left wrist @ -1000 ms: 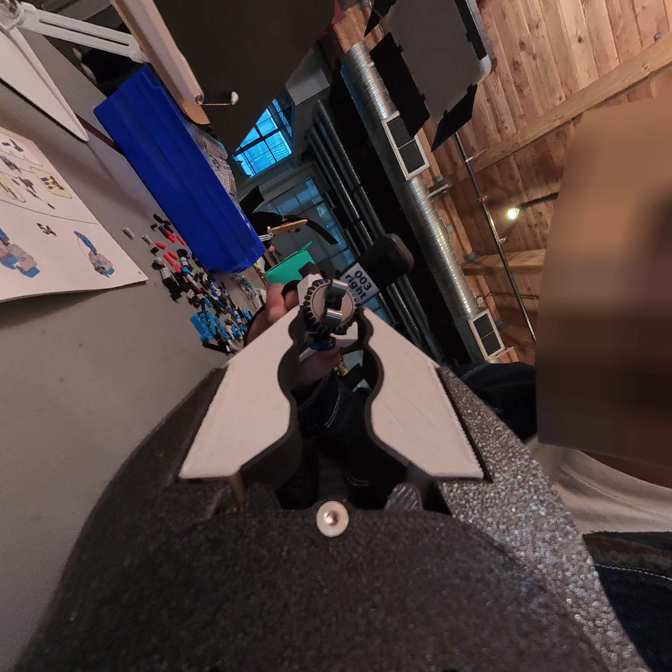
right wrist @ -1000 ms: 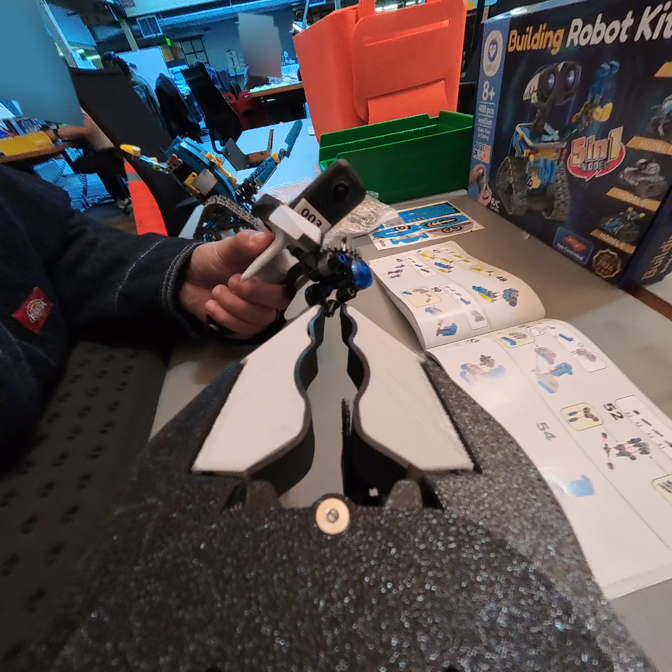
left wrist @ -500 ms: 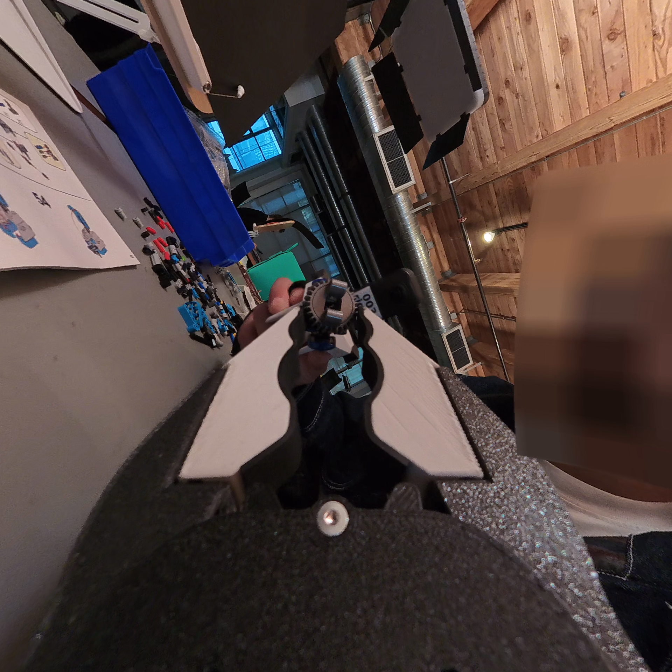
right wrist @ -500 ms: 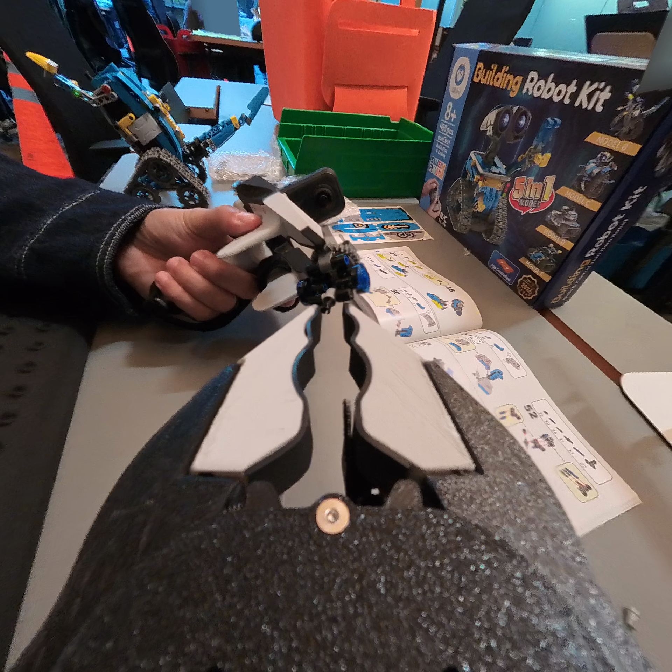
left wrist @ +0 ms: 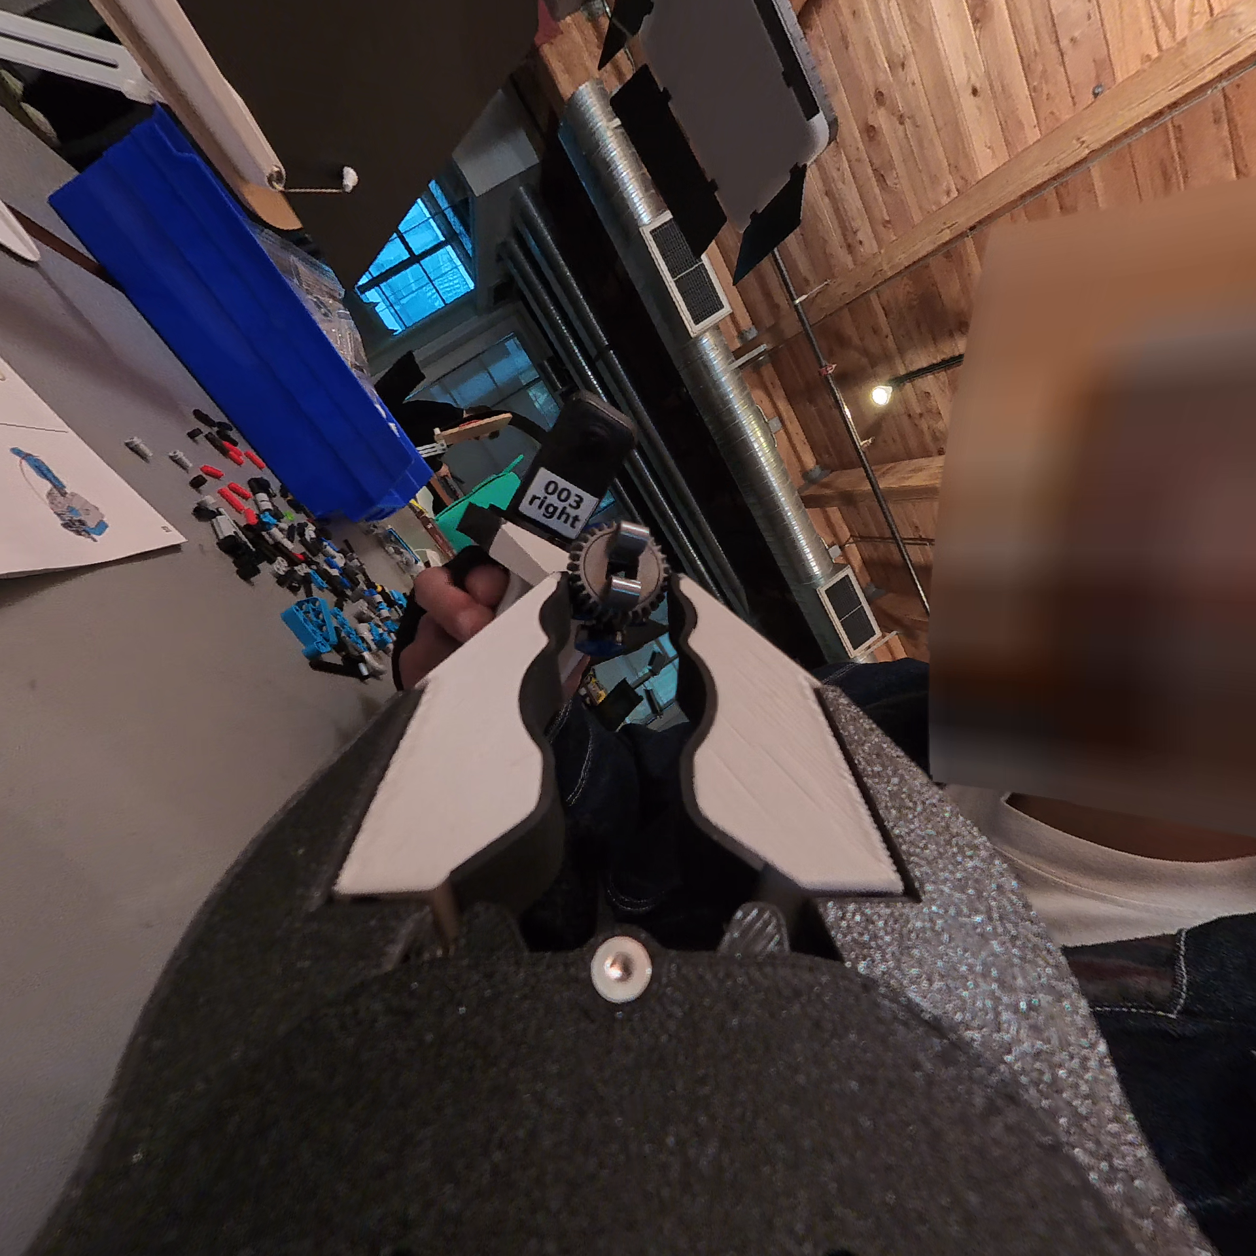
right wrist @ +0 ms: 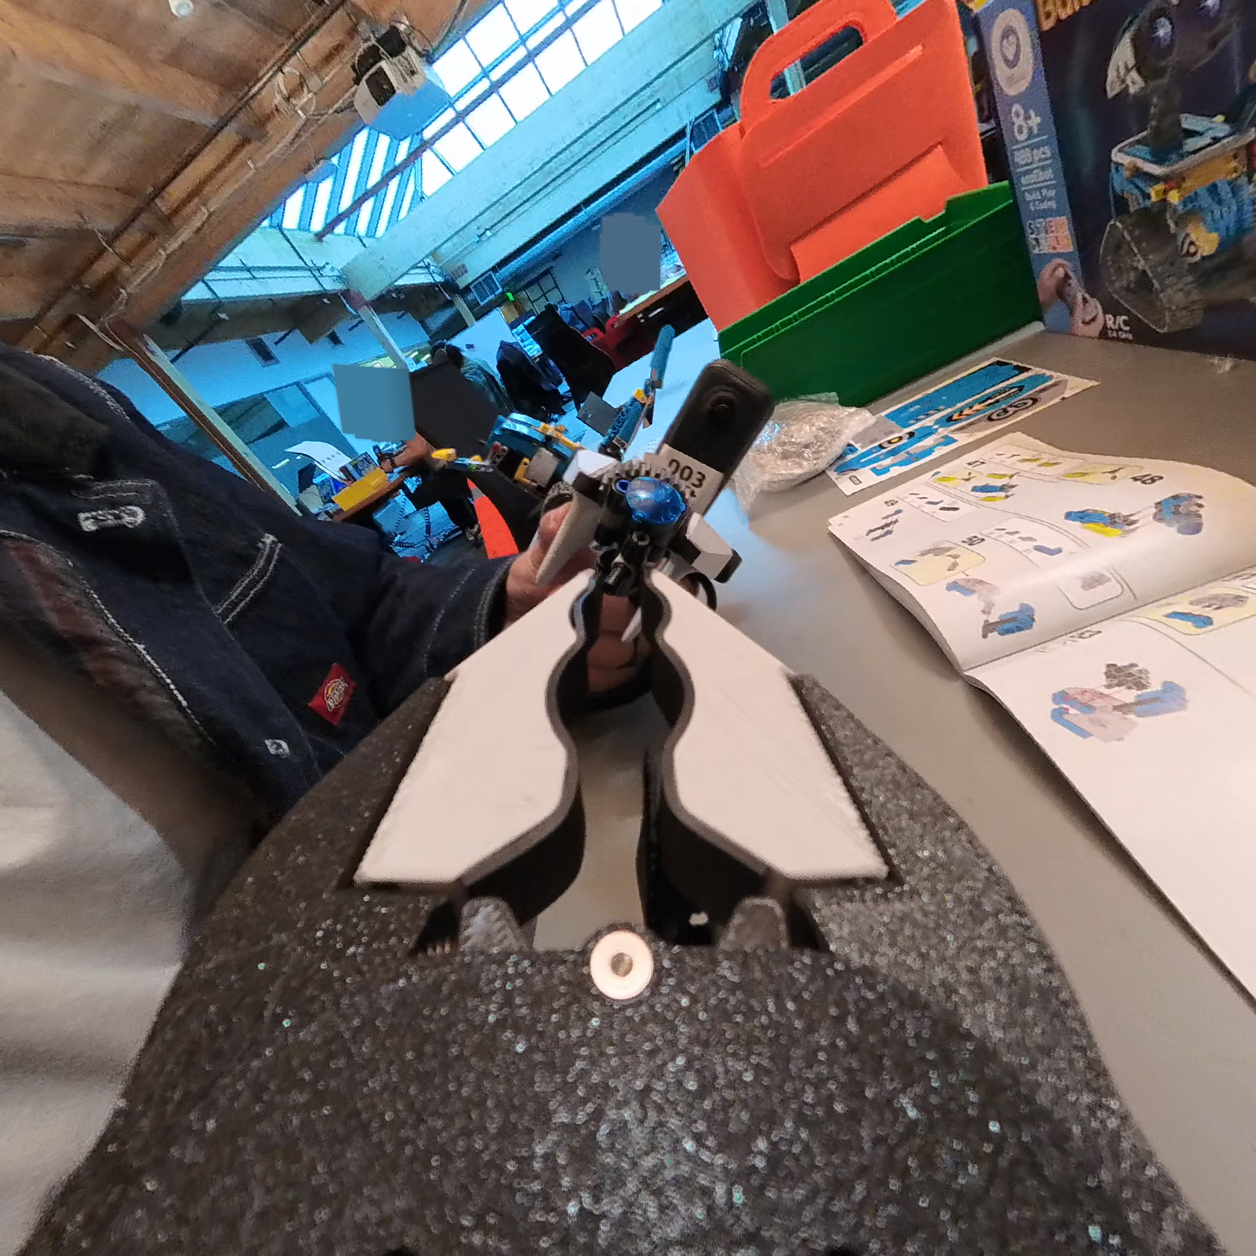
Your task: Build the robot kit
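Observation:
My left gripper (left wrist: 617,590) is shut on a black toothed gear (left wrist: 615,578) with two grey pins, held up in the air. That gear is one end of a small brick assembly. In the right wrist view its other end, a clear blue dome (right wrist: 652,503) on black parts, faces the camera. My right gripper (right wrist: 618,581) is shut on the black stem under that dome. The two grippers meet nose to nose at the assembly. The right gripper's body with its white tag (left wrist: 554,506) and a hand (left wrist: 448,612) show behind the gear. The left gripper's black camera (right wrist: 713,421) shows behind the dome.
On the grey table (right wrist: 849,646) lies an open instruction booklet (right wrist: 1087,578), with a plastic bag (right wrist: 795,442), green bin (right wrist: 883,319), orange carrier (right wrist: 836,156) and kit box (right wrist: 1155,170) behind. A blue bin (left wrist: 224,319) stands by several loose small parts (left wrist: 285,537). A person sits close. My two grippers' fingertips are within a few centimetres of each other.
Both grippers kept their hold and turned together with the assembly. The right view has tilted up and rolled, so the blue dome now faces it. The gear has rotated between the left fingers.

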`<action>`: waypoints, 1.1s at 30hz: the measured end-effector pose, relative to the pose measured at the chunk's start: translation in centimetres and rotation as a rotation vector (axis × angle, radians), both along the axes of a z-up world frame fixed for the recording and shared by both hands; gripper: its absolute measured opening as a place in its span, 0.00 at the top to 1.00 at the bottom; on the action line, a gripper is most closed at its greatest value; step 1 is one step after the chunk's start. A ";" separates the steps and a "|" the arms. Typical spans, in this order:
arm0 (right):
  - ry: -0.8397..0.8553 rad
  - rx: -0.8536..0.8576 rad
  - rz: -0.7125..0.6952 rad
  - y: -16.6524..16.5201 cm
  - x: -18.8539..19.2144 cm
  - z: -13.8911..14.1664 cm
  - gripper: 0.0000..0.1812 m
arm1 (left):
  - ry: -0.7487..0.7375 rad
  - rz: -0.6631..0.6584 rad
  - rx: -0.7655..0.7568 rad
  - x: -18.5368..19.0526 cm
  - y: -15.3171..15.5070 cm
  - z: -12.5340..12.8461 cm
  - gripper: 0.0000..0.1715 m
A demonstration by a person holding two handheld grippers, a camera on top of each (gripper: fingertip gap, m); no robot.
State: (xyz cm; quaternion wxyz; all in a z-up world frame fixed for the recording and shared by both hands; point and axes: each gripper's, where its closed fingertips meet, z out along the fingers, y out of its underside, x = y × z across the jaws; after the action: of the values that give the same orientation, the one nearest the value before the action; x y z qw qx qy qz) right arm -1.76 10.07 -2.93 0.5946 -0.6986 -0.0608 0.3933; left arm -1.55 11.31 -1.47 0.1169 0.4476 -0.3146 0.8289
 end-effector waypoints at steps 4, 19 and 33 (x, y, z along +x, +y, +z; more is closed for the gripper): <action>0.088 0.009 0.042 -0.4 -0.1 0.7 0.95 | -0.027 -0.020 -0.003 -0.3 -0.4 0.5 0.84; 0.227 0.001 0.145 -1.1 -0.4 1.5 0.97 | -0.068 -0.047 -0.045 -0.7 -0.9 1.2 0.84; 0.159 -0.036 0.041 -0.2 0.6 0.3 0.98 | -0.072 0.116 0.215 -0.1 -0.5 0.5 0.84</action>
State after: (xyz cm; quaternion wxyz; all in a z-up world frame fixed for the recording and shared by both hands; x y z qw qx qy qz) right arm -1.19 9.89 -2.62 0.5766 -0.6744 -0.0206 0.4607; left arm -1.62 10.82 -0.95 0.0085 0.4449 -0.3793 0.8112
